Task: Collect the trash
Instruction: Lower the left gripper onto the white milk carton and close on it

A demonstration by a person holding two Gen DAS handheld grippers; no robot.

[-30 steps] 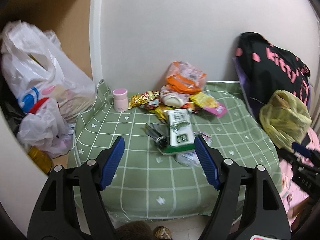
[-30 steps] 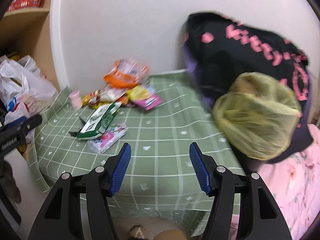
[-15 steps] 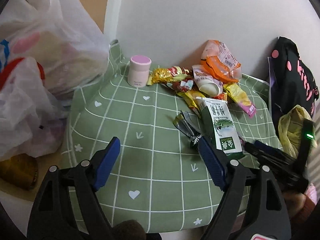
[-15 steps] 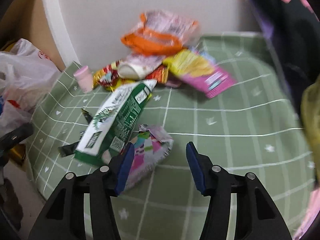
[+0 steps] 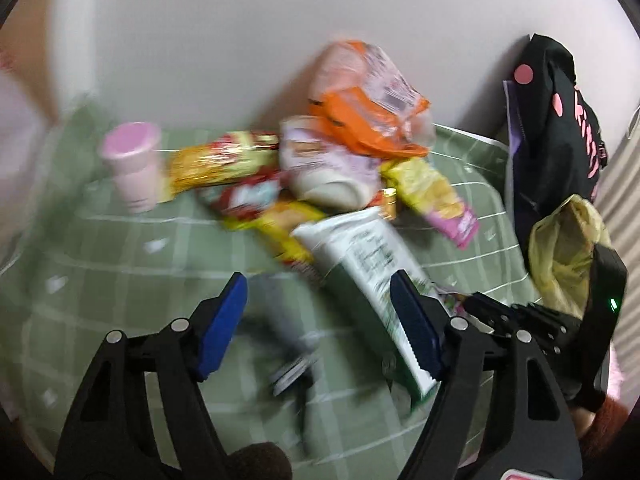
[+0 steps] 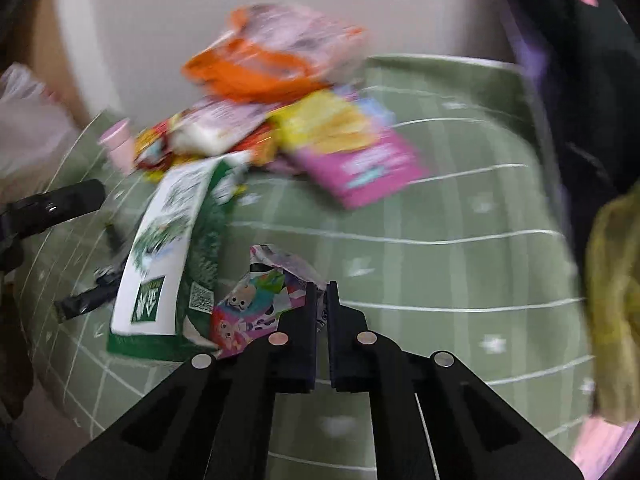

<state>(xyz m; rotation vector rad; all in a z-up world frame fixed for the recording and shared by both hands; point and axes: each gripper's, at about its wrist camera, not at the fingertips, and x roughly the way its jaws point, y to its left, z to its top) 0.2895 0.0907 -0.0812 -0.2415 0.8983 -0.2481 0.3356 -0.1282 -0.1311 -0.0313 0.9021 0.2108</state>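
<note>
My right gripper is shut on the edge of a crumpled cartoon-print wrapper that lies on the green checked tablecloth. Beside the wrapper, on its left, lies a flattened green-and-white carton. My left gripper hangs open above a dark wrapper, and the carton runs under its right finger. Nothing is between its blue pads. A heap of snack packets lies against the wall, topped by an orange bag.
A pink bottle stands left of the heap. A yellow plastic bag and a black bag with pink print sit at the table's right edge. A pink-and-yellow packet lies mid-table. White plastic bags are at the left.
Both grippers moved down and in toward the litter. The right gripper's jaws went from wide open to shut on the cartoon wrapper. The left gripper stayed open.
</note>
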